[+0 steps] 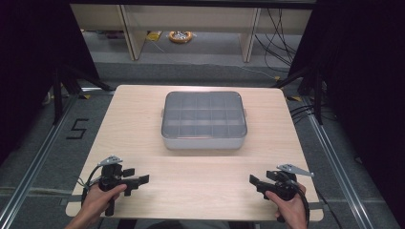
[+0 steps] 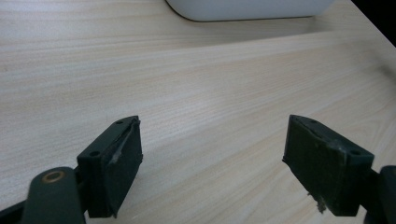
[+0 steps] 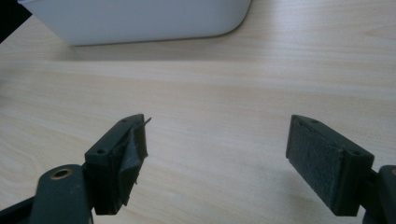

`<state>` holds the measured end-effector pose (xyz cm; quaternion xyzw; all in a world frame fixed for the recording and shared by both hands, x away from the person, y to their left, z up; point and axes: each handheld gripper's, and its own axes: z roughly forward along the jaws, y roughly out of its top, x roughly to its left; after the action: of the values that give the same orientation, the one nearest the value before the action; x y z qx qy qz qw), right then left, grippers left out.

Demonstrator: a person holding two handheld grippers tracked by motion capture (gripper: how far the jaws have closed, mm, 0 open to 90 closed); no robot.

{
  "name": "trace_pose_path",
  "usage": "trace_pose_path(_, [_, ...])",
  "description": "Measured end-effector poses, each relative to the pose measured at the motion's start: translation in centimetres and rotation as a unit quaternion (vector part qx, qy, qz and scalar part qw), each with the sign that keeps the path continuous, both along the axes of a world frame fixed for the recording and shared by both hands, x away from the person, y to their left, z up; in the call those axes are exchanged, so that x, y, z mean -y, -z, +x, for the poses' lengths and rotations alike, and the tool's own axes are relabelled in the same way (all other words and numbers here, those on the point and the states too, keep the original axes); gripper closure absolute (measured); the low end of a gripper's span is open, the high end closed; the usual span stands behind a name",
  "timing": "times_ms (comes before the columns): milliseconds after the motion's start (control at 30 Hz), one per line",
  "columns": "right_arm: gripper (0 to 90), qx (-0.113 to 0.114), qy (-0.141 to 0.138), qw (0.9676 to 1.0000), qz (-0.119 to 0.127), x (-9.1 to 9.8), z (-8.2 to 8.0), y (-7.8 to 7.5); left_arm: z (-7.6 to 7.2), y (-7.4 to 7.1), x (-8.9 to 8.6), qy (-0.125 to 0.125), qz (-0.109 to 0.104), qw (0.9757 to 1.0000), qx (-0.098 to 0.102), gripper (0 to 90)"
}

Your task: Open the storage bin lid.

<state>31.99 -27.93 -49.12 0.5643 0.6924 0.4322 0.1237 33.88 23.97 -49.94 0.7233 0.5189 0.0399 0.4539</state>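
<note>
Nothing is being held yet, and the work is judged to be at its very start: the box [image 1: 204,120], a lidded grey case with a grid of compartments showing through its translucent top, is sitting untouched, its lid seemingly still on, and everything to be done with it is being left for later. The left tongs [image 1: 138,180] are being held released, their jaws standing wide apart with bare worktop [image 1: 200,181] between them, as is being shown in the left gripper view, where the pads [image 2: 122,158] are empty. The right tongs [image 1: 255,182] are likewise being held released, wide and empty, with one pad [image 3: 320,161] plainly clear of anything in the right gripper view. Both are being kept low over the near edge of the worktop, well apart from each other and pointing inward. The box is lying ahead of both tongs, well apart from them: forward and to the right of the left tongs, forward and to the left of the right tongs, roughly midway between the two. Its near wall is being caught at the top of each gripper view. A reach forward from both sides is judged to be what is needed first.
</note>
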Motion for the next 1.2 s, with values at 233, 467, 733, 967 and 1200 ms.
trace_pose_path(233, [23.0, -0.015, 0.014, 0.9995, 0.024, 0.2, 0.4, -0.4, 0.8, -0.1, -0.5, -0.005, -0.004, 1.0000, 0.000, 19.3])
trace_pose_path(467, [24.5, 0.012, 0.012, 0.9998, 0.014, 0.8, 1.8, -1.0, 1.8, -0.3, -0.9, -0.018, -0.011, 0.9998, 0.000, 20.1])
trace_pose_path(733, [25.4, -0.008, 0.029, 0.9987, 0.040, 0.5, 3.4, -1.7, 2.7, -0.6, -0.6, -0.017, -0.008, 0.9998, 0.002, 20.6])
trace_pose_path(967, [25.5, 0.003, 0.012, 0.9997, 0.021, 0.6, 5.0, -2.2, 3.2, -1.0, 0.0, -0.014, -0.032, 0.9993, -0.010, 20.8])
trace_pose_path(1200, [26.7, 0.004, 0.014, 0.9991, 0.039, 0.2, 6.4, -2.9, 4.4, -1.3, 0.5, -0.020, -0.025, 0.9995, -0.003, 21.3])
